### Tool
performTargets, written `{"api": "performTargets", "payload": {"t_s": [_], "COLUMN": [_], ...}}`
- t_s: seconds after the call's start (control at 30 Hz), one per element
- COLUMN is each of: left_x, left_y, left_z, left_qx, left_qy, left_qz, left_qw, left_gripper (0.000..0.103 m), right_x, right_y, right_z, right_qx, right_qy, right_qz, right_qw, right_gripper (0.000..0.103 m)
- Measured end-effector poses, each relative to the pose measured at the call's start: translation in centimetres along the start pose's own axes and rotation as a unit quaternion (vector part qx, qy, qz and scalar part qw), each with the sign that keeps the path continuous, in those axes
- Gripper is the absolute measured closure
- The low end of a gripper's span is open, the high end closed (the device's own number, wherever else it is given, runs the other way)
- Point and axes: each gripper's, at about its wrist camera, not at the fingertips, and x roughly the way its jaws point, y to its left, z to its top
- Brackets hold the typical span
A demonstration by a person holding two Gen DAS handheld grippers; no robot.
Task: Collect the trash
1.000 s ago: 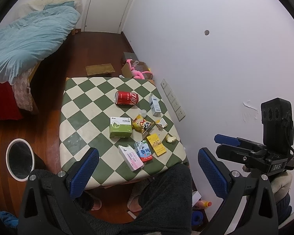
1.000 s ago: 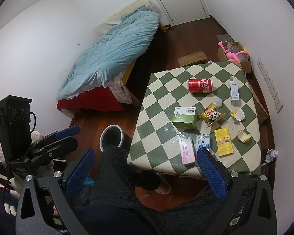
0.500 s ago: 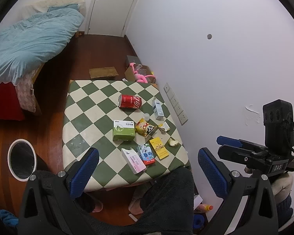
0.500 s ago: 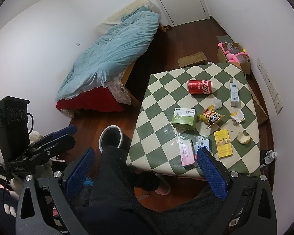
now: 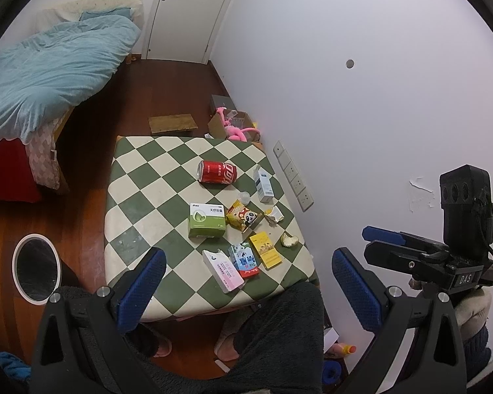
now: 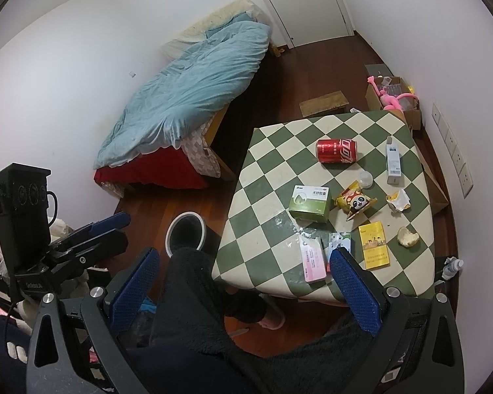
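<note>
— Floor, left side?
— White-rimmed bin stands left of the bench.
— Bench contents?
— Red can lies at the far middle; green box, snack packet, pink carton and yellow pack lie nearer.
— Grippers?
— Left gripper and right gripper both released, jaws wide, holding nothing, above the near edge.

Blue-and-white carton: lower part hidden behind the right gripper's blue pad
Pink box: print too small to read
Yellow pack: lettering illegible
Table: near edge covered by the person's dark-clad knee
Small bottle: partly cut off by the table's corner
</note>
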Motion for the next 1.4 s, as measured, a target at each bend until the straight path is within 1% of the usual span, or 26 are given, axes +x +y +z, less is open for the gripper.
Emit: {"api": "performTargets", "payload": {"t_s": [0.07,0.1,0.13,0.6,0.73,0.77,0.8,0.9,0.97,1.03,1.13,1.17,1.2,1.3,1.33,1.4], "left_x": [0.0,0.0,0.0,-0.2,0.1,0.2,0.6,2.6,5.1,8.2,13.4,15.5,17.0,21.6,22.4,24.5], "left_y": [0.0,0.0,0.0,-0.1,-0.1,-0.2,-0.2,0.2,1.1,2.6,4.8,5.5,6.0,7.5,7.7,8.5], "left_z": [0.0,0.0,0.0,0.1,0.2,0.2,0.3,0.5,0.5,0.3,-0.6,-1.1,-1.5,-3.0,-3.4,-4.2], "left_qx": [-0.001,0.000,0.001,0.001,0.003,0.005,0.009,0.028,0.031,0.021,0.004,0.000,-0.002,-0.008,-0.010,-0.018], "left_qy": [0.000,0.000,0.000,-0.001,-0.001,-0.004,-0.009,-0.031,-0.031,-0.012,0.033,0.051,0.062,0.099,0.109,0.130], "left_qz": [-0.001,-0.001,0.000,-0.001,0.007,0.015,0.033,0.121,0.170,0.193,0.214,0.221,0.226,0.249,0.255,0.262], "left_qw": [1.0000,1.0000,1.0000,1.0000,1.0000,0.9999,0.9994,0.9918,0.9844,0.9809,0.9764,0.9740,0.9720,0.9634,0.9607,0.9562], "left_gripper": [0.000,0.000,0.000,0.000,0.000,0.000,0.000,0.000,0.000,0.000,0.000,0.000,0.000,0.000,0.000,0.000], "right_x": [0.0,-0.2,-0.1,-0.4,-0.5,-0.5,-0.5,-0.2,0.3,1.5,4.1,5.1,6.6,10.8,12.3,15.1], "right_y": [0.0,0.5,0.5,0.7,0.8,0.7,0.7,-0.2,-1.1,-2.6,-6.7,-8.0,-9.6,-13.6,-14.8,-16.9], "right_z": [-0.1,0.7,0.9,0.9,1.1,1.3,1.4,1.7,1.6,1.5,0.0,-0.3,-0.7,-1.9,-2.2,-2.7], "right_qx": [0.000,-0.001,-0.002,-0.002,-0.001,0.000,0.003,0.022,0.034,0.052,0.089,0.101,0.115,0.131,0.139,0.141], "right_qy": [0.000,0.001,0.001,0.000,-0.003,-0.005,-0.009,-0.018,-0.024,-0.028,-0.020,-0.016,-0.007,0.019,0.032,0.047], "right_qz": [0.000,0.000,0.000,0.001,0.001,-0.001,-0.006,-0.033,-0.060,-0.090,-0.118,-0.124,-0.138,-0.174,-0.180,-0.189], "right_qw": [1.000,1.000,1.000,1.000,1.000,1.000,1.000,0.999,0.997,0.994,0.989,0.987,0.984,0.976,0.973,0.971], "right_gripper": [0.000,0.000,0.000,0.000,0.000,0.000,0.000,0.000,0.000,0.000,0.000,0.000,0.000,0.000,0.003,0.014]}}
